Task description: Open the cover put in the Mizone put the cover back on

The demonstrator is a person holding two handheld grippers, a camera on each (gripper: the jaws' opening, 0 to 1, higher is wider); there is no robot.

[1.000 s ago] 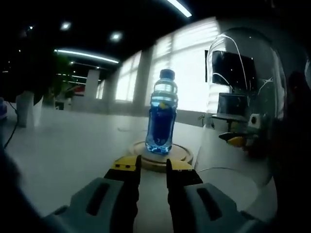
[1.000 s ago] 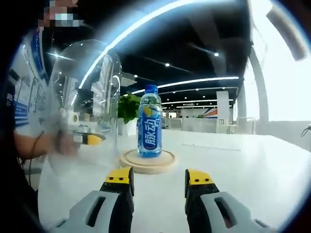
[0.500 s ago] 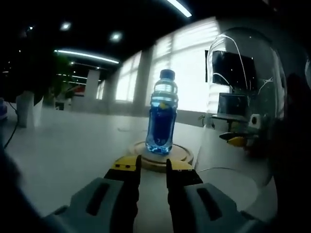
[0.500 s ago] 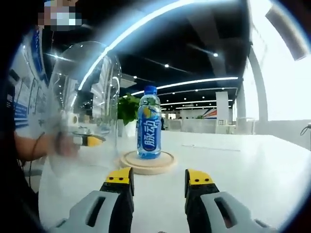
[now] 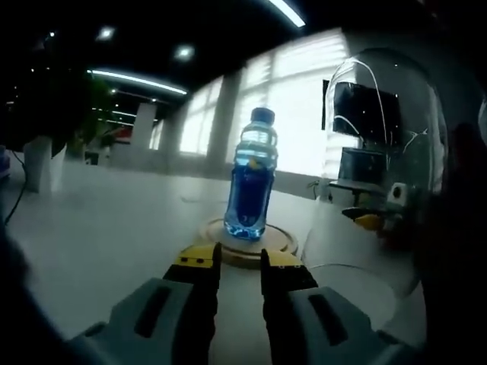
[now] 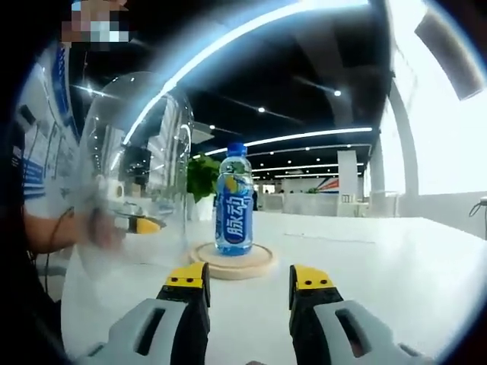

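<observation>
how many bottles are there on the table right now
1. A single blue Mizone bottle stands upright on the round wooden base on the white table, beside the clear glass dome cover. None other visible.

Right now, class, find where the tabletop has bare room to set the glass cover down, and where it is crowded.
Free: the white tabletop right of the wooden base, and the stretch left of the bottle in the left gripper view. Crowded: the side where the glass cover stands close beside the base.
</observation>
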